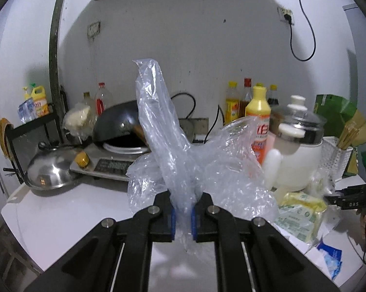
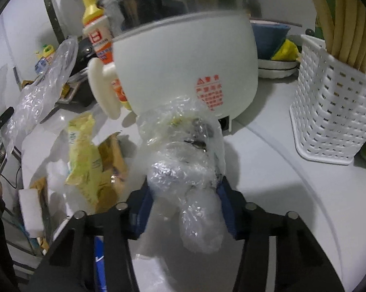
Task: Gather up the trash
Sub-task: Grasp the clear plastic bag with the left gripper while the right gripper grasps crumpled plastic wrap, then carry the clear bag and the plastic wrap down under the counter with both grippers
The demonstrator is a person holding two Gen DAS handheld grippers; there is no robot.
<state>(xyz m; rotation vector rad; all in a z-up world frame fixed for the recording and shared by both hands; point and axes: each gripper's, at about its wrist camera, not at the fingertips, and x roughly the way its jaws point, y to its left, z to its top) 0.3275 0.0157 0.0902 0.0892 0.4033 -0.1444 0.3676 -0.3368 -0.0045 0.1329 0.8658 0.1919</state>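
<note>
My left gripper (image 1: 183,215) is shut on a clear plastic bag (image 1: 163,126), which stands up above the white counter (image 1: 61,209); the same bag shows at the left of the right wrist view (image 2: 44,85). My right gripper (image 2: 184,202) is shut on a crumpled clear plastic wrap wad (image 2: 183,160) with dark bits inside, just in front of the white rice cooker (image 2: 183,60). Yellow-green wrappers (image 2: 85,155) and white scraps (image 2: 32,206) lie left of the wad; the wrappers also show in the left wrist view (image 1: 302,211).
A white slotted basket with chopsticks (image 2: 329,112) stands at the right. An orange detergent bottle (image 1: 259,126), oil bottles (image 1: 231,102), a wok on an induction cooker (image 1: 119,126), a steel lid (image 1: 46,172) and a black rack (image 1: 32,126) line the wall.
</note>
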